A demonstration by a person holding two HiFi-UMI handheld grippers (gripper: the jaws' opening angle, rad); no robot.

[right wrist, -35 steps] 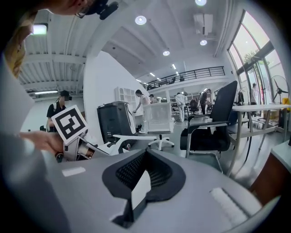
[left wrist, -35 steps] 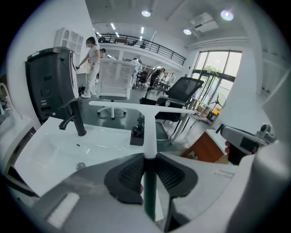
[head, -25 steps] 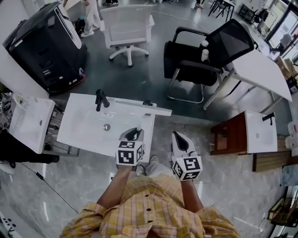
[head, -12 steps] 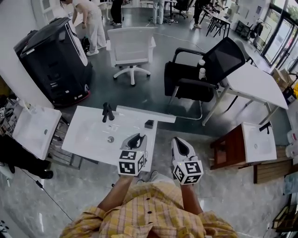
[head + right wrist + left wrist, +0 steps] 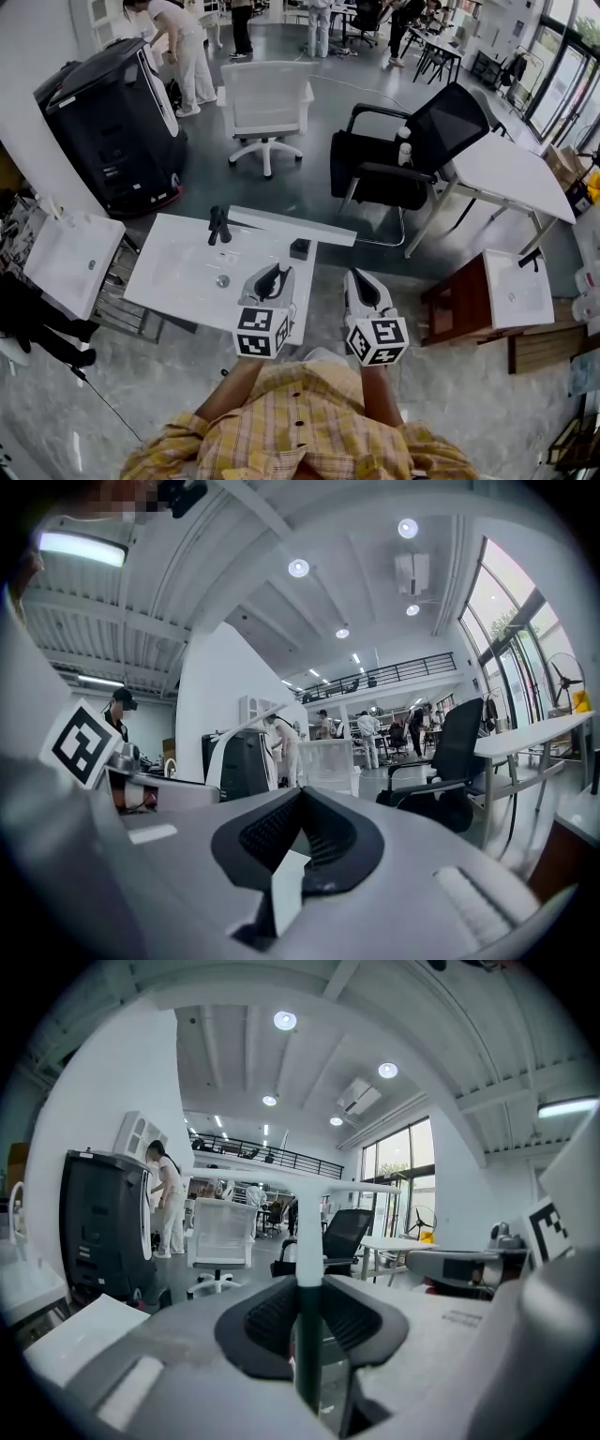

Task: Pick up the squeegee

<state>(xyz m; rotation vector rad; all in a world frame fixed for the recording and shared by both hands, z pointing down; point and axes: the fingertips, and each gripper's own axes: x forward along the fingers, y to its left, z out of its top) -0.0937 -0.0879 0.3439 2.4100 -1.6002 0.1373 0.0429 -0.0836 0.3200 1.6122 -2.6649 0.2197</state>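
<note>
squeegee (image 5: 292, 226): white bar
left gripper (image 5: 274, 272): light grey, black pads, cube in black-and-white squares
sink (image 5: 178, 272): white
faucet (image 5: 218, 225): black
shirt (image 5: 309, 422): yellow plaid
office chair (image 5: 450, 117): black

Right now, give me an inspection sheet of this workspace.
Surface: white basin top with black faucet.
Job's things: white squeegee, handle held by the left gripper.
Clutter: small black block at the basin's far right corner.
Grippers: left jaws shut on the squeegee handle; right gripper jaws together, empty.
Cables: thin black cable on the floor, left.
Surroundings: white chair, black chair, black machine, white table, people behind.
</note>
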